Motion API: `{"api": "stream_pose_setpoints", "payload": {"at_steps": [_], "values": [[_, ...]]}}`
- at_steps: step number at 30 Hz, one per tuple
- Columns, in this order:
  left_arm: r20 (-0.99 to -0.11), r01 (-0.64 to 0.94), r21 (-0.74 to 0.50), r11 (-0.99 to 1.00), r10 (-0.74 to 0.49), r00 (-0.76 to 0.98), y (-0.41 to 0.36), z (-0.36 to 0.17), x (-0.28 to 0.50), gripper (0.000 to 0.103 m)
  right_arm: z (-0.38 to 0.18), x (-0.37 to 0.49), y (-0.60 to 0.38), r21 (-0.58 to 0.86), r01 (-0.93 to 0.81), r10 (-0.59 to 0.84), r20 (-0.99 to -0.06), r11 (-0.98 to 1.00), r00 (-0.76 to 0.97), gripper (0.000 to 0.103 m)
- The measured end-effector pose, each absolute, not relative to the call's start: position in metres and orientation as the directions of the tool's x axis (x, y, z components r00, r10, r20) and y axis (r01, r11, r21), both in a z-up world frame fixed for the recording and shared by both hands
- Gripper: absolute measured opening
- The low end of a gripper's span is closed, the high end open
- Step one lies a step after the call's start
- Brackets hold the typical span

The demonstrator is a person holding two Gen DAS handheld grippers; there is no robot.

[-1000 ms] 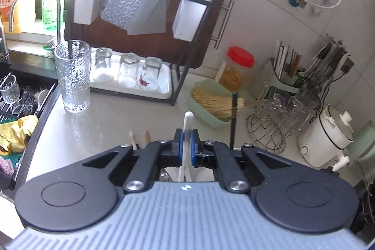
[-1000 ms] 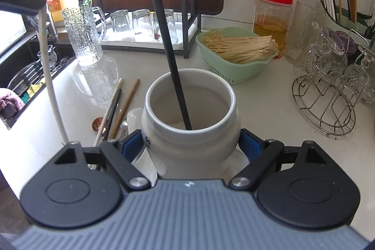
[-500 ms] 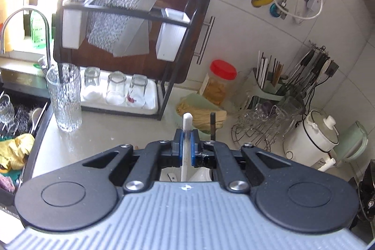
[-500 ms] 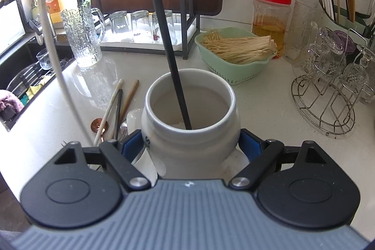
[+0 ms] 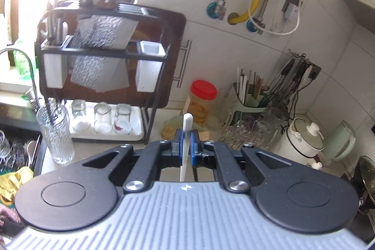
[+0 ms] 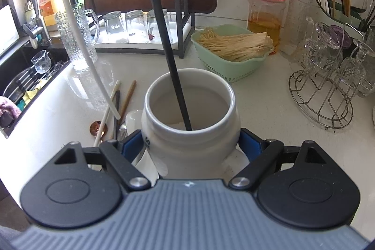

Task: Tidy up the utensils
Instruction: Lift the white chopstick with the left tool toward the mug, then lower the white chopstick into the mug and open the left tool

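My left gripper (image 5: 185, 151) has its blue-padded fingers (image 5: 178, 149) pinched tight on a slim white plastic chopstick (image 5: 186, 132). Its blunt, squared top pokes up just above the pads, and the rest runs down behind the fingers. From the right wrist view the same white chopstick (image 6: 77, 39) shows as a long, smooth, pale rod crossing the left of the frame in a curve, its lower tip hanging above the loose utensils, just left of the jar.

My right gripper (image 6: 191, 144) has its fingers (image 6: 250, 144) spread wide around the belly of a round white ceramic jar (image 6: 191, 132), one blue pad on each side of it. The jar stands upright on the white stone desk (image 6: 269, 97). Inside it a long black chopstick (image 6: 168, 50) leans, tip on the jar's floor, its upper end tilted toward the left and carrying a brown band.

On the desk just left of the jar lies a small heap of loose utensils (image 6: 117, 107): a white stick, a dark one, a wooden one, and a copper-coloured spoon bowl (image 6: 96, 127).
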State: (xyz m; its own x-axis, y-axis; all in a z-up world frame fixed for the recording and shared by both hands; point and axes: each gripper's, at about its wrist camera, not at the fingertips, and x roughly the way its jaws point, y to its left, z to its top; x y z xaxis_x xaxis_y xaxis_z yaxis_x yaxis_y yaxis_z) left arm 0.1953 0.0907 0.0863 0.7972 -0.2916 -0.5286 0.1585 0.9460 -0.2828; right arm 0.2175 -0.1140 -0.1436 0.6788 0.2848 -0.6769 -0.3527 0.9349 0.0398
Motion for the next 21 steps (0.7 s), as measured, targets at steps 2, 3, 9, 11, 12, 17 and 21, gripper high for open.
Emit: {"api": "stream_pose_setpoints", "payload": {"at_steps": [2, 3, 9, 11, 12, 17, 21], "values": [[-0.522, 0.178, -0.284, 0.942, -0.307, 0.795, 0.088, 0.094, 0.198, 0.007, -0.144, 0.218, -0.114, 0.040, -0.349, 0.282, -0.679, 0.936, 0.678, 0.089], [-0.519, 0.187, -0.288, 0.939, -0.317, 0.794, 0.087, 0.098, 0.199, 0.007, -0.144, 0.218, -0.114, 0.041, -0.348, 0.281, -0.680, 0.937, 0.677, 0.089], [-0.509, 0.242, -0.295, 0.924, -0.366, 0.779, 0.077, 0.116, 0.208, 0.007, -0.143, 0.221, -0.113, 0.040, -0.345, 0.275, -0.691, 0.938, 0.669, 0.089], [-0.510, 0.256, -0.288, 0.923, -0.374, 0.774, 0.072, 0.117, 0.212, 0.007, -0.143, 0.221, -0.112, 0.039, -0.344, 0.274, -0.693, 0.938, 0.667, 0.089], [-0.512, 0.260, -0.282, 0.923, -0.374, 0.773, 0.070, 0.117, 0.213, 0.007, -0.143, 0.220, -0.112, 0.038, -0.346, 0.274, -0.692, 0.937, 0.668, 0.089], [-0.532, 0.279, -0.294, 0.914, -0.399, 0.746, 0.060, 0.108, 0.227, 0.007, -0.143, 0.221, -0.113, 0.039, -0.349, 0.277, -0.694, 0.936, 0.665, 0.089], [-0.566, 0.296, -0.295, 0.909, -0.416, 0.712, 0.049, 0.098, 0.239, 0.007, -0.143, 0.221, -0.113, 0.041, -0.351, 0.279, -0.695, 0.936, 0.663, 0.089]]}}
